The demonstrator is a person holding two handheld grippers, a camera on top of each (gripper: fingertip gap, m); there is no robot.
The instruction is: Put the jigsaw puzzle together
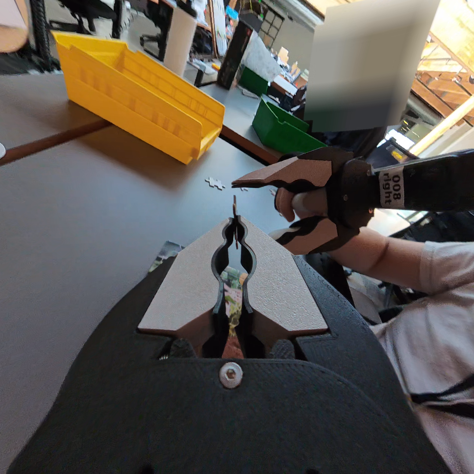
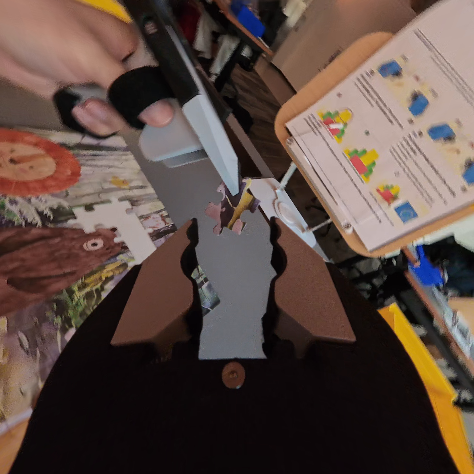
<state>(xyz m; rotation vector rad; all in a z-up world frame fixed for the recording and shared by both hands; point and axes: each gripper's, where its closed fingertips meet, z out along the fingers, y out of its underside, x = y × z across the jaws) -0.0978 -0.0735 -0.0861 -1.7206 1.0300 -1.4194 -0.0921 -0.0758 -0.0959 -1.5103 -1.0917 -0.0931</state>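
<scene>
My left gripper [image 1: 235,221] is shut on a jigsaw piece [image 1: 234,210], which shows edge-on and upright between its pads, above the grey table [image 1: 77,218]. The right wrist view shows the same piece [image 2: 232,209], purple, pink and yellow, pinched at its top by the left gripper's pale fingertips [image 2: 232,184]. My right gripper [image 2: 233,220] is open, its brown fingers on either side just short of the piece and not touching it. It also shows in the left wrist view [image 1: 252,208]. The part-built puzzle [image 2: 51,230] lies at the left with a white gap [image 2: 115,220].
Loose pieces [image 1: 215,183] lie face down on the table beyond the grippers. A yellow bin [image 1: 133,95] stands at the far left and a green bin [image 1: 279,125] on the neighbouring table. A clipboard on a stand [image 2: 384,143] stands at the right. A person's arm [image 1: 372,254] reaches in from the right. My two grippers' fingertips are within a few centimetres of each other. My right tips are roughly 15 cm from the part-built puzzle [image 2: 51,230].
</scene>
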